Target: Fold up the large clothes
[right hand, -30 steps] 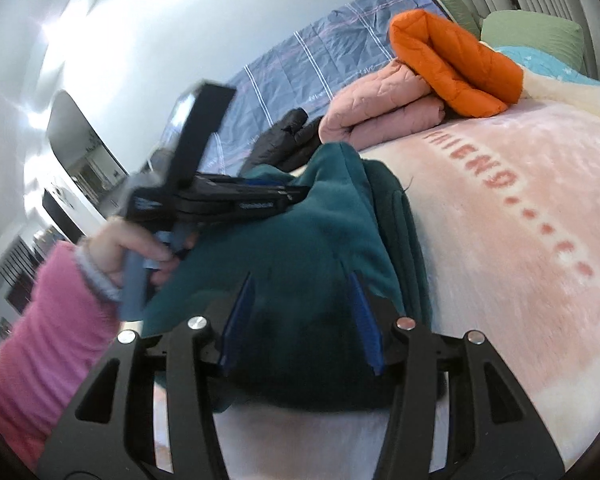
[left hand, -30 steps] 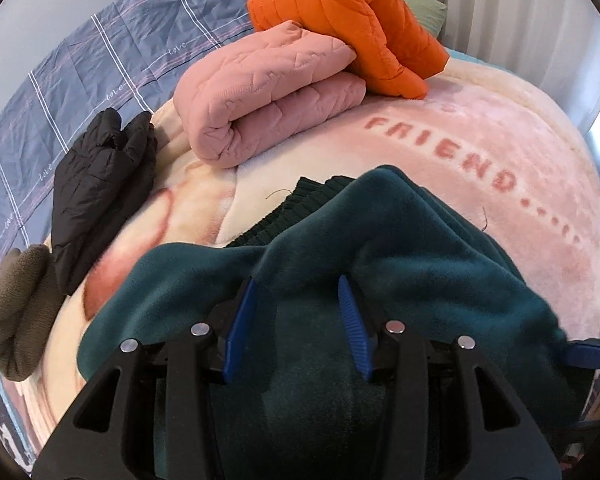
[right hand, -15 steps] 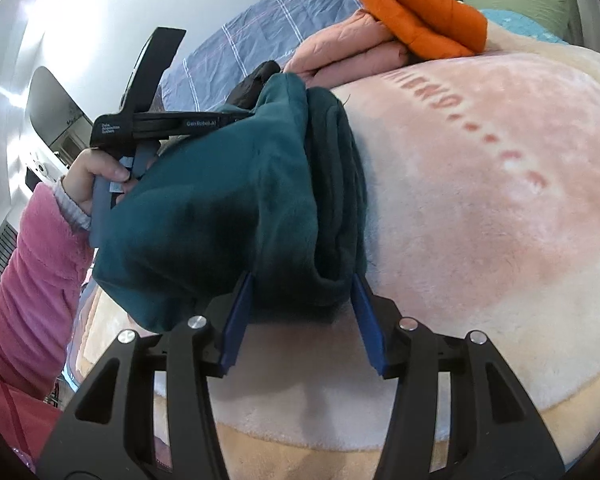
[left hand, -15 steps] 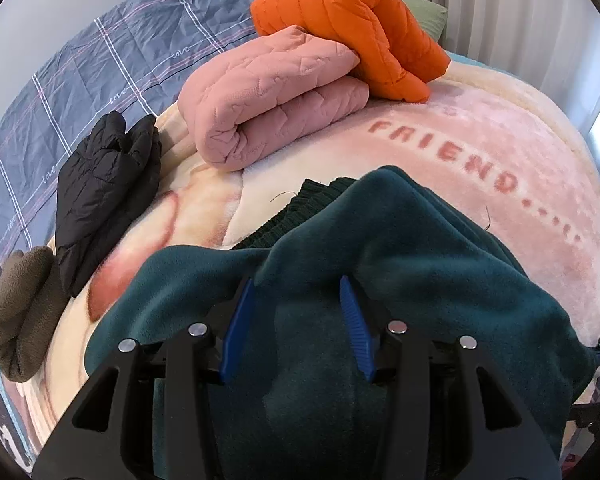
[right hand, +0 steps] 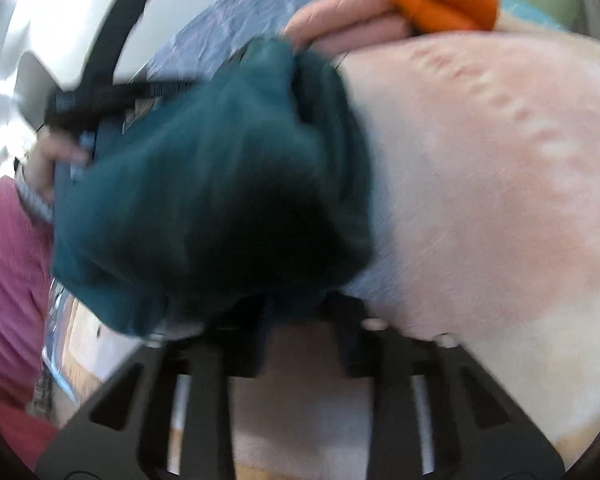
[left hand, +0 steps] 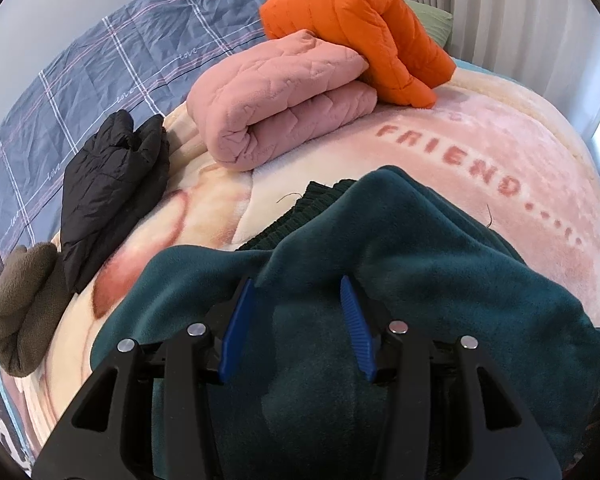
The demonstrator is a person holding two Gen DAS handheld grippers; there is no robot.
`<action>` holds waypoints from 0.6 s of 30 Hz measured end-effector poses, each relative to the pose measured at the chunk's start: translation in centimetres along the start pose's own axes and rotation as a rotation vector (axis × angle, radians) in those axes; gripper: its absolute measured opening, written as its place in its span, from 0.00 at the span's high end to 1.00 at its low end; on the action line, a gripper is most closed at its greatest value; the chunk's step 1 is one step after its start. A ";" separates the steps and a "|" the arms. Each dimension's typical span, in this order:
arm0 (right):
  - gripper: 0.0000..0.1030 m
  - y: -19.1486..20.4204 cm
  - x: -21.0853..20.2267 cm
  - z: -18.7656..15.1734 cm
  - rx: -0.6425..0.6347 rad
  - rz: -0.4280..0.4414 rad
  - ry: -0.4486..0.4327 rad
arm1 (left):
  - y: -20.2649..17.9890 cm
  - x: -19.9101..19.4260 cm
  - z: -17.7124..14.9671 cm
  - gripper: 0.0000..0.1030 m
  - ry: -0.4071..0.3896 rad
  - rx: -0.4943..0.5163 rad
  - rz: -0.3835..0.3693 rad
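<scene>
A dark teal fleece garment [left hand: 412,272] lies bunched and folded over on the pink blanket [left hand: 500,148]. My left gripper [left hand: 298,284] is over it, its blue fingers [left hand: 236,320] spread wide with the teal fleece between and under them. In the blurred right wrist view the same teal garment [right hand: 204,208] fills the middle. My right gripper [right hand: 300,312] is at its near edge, the fingers spread, with fleece hanging over their tips. The left gripper's black handle [right hand: 100,92] shows there, held by a hand in a pink sleeve.
A folded pink quilted garment [left hand: 284,96] and a folded orange puffer [left hand: 364,32] lie at the back of the bed. A black puffer [left hand: 108,188] and a brown fleece [left hand: 24,308] lie at the left. A blue checked sheet [left hand: 80,76] lies behind them.
My right gripper has swung down and in toward the near edge of the teal garment, and its view is now blurred. The left gripper has hardly moved.
</scene>
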State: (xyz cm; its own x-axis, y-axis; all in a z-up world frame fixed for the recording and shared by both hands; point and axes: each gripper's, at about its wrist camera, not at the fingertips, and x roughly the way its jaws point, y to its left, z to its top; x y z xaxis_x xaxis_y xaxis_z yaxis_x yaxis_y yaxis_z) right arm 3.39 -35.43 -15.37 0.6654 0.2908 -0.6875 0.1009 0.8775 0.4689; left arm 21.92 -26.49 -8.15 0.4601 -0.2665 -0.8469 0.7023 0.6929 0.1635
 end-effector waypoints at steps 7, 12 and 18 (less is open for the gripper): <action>1.00 -6.0 -1.7 -1.4 0.210 -0.081 -0.027 | -0.3 0.1 0.0 0.53 -0.002 0.014 0.014; 0.95 -0.3 -8.0 0.8 0.005 -0.018 -0.252 | -0.1 0.1 -0.1 0.52 0.001 0.011 0.012; 0.77 3.9 -3.9 3.8 -0.101 0.047 -0.250 | -0.2 -0.1 -0.1 0.51 -0.010 0.012 0.037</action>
State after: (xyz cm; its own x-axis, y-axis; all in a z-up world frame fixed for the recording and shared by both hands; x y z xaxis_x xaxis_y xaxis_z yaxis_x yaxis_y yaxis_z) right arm 3.98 -34.58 -8.71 0.8309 0.2404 -0.5018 -0.0009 0.9024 0.4308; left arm 21.66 -26.56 -8.20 0.4916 -0.2472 -0.8350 0.6910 0.6943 0.2013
